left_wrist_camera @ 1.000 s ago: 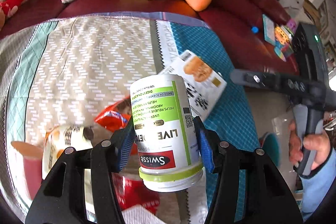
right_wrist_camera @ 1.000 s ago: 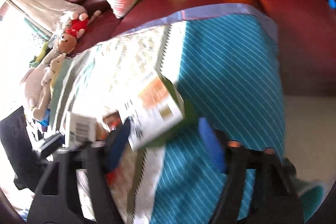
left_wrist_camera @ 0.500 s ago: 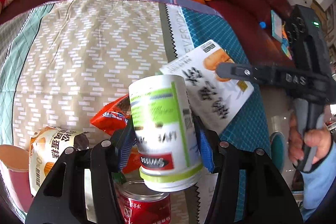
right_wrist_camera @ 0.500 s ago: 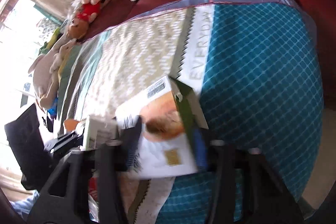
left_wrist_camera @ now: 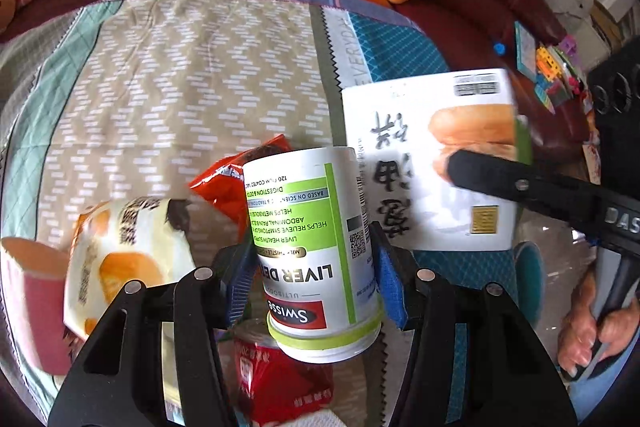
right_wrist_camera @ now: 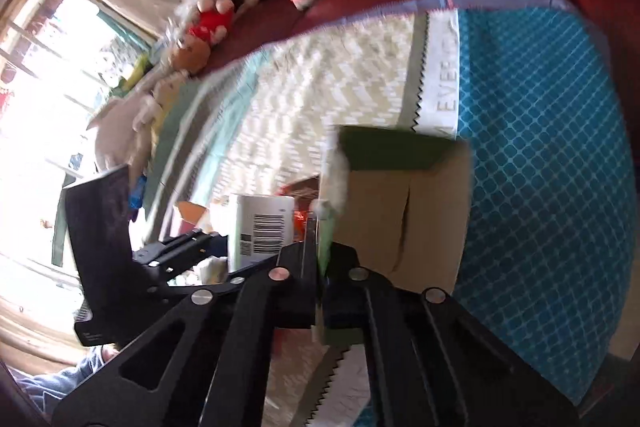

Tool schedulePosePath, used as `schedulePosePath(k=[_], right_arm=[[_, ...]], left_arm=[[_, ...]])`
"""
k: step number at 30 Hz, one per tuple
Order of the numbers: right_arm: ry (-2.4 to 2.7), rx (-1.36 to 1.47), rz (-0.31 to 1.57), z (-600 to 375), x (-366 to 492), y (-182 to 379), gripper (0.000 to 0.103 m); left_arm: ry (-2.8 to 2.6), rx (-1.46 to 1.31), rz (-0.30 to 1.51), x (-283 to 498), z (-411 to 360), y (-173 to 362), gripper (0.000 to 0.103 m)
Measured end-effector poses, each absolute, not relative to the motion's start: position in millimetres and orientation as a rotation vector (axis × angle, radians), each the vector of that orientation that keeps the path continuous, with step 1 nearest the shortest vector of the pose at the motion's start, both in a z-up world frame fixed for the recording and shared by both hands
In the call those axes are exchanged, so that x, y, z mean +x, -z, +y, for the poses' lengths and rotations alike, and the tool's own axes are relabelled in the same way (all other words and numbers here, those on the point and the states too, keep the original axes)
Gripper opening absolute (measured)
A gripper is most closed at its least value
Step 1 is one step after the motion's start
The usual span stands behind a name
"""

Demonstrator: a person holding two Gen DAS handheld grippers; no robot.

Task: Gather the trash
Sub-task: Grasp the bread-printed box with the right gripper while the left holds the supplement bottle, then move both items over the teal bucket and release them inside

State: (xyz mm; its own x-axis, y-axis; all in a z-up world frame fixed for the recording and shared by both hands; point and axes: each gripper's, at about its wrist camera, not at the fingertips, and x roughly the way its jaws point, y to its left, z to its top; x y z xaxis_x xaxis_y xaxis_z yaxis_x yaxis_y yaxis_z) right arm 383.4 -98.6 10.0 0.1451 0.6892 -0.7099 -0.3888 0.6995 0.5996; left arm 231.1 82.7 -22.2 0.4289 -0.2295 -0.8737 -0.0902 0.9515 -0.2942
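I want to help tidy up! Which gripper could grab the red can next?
Neither yet. The left gripper is nearer the red can, but holds the white bottle; the right gripper pinches the box.

White supplement bottle [left_wrist_camera: 312, 247], label inverted: "Swisse", "ULTIBOOST", "LIVER DE…", "120 FILM COATED", "BASED ON SCIENTIFIC", "HELPS RELIEVE SYMPTOMS", "ABDOMINAL PAIN &", plus a QR code; a barcode shows on it in the right wrist view. Patterned cloth [left_wrist_camera: 160, 87], white strip: "EVERYDAY". Flat carton [left_wrist_camera: 424, 163]: large Chinese characters and a barcode; black gripper arm [left_wrist_camera: 560, 195] across it: "DAS…".
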Motion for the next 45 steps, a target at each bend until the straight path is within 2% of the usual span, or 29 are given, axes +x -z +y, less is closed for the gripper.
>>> schedulePosePath(k=[11, 19, 28, 36, 41, 42, 43, 44, 45], right_arm=[[-0.656, 0.524, 1.096, -200, 335, -38, 0.001], [-0.493, 0.63, 1.01, -313, 274, -43, 0.001], [-0.242, 0.699, 0.956, -444, 199, -20, 0.001], [-0.042, 0.658, 0.996, -508, 170, 14, 0.002], [0.009, 0.647, 1.052, -523, 172, 43, 0.01], [0.013, 0.652, 1.059, -522, 174, 47, 0.014], [0.021, 0.657, 1.067, -524, 175, 51, 0.027], [0.022, 0.663, 1.064, -525, 175, 54, 0.036], [0.021, 0.663, 1.062, -526, 173, 54, 0.037]], left_arm=[[0.194, -0.262, 1.067, 203, 28, -18, 0.054], [0.33, -0.17, 1.073, 183, -60, -32, 0.054], [0.513, -0.073, 1.146, 167, -185, -13, 0.054], [0.587, 0.01, 1.214, 167, -264, 13, 0.054], [0.61, 0.035, 1.242, 169, -294, 25, 0.055], [0.613, 0.04, 1.248, 169, -300, 27, 0.054], [0.615, 0.043, 1.252, 170, -304, 29, 0.054], [0.618, 0.045, 1.257, 170, -308, 32, 0.055], [0.619, 0.047, 1.26, 171, -311, 33, 0.054]])
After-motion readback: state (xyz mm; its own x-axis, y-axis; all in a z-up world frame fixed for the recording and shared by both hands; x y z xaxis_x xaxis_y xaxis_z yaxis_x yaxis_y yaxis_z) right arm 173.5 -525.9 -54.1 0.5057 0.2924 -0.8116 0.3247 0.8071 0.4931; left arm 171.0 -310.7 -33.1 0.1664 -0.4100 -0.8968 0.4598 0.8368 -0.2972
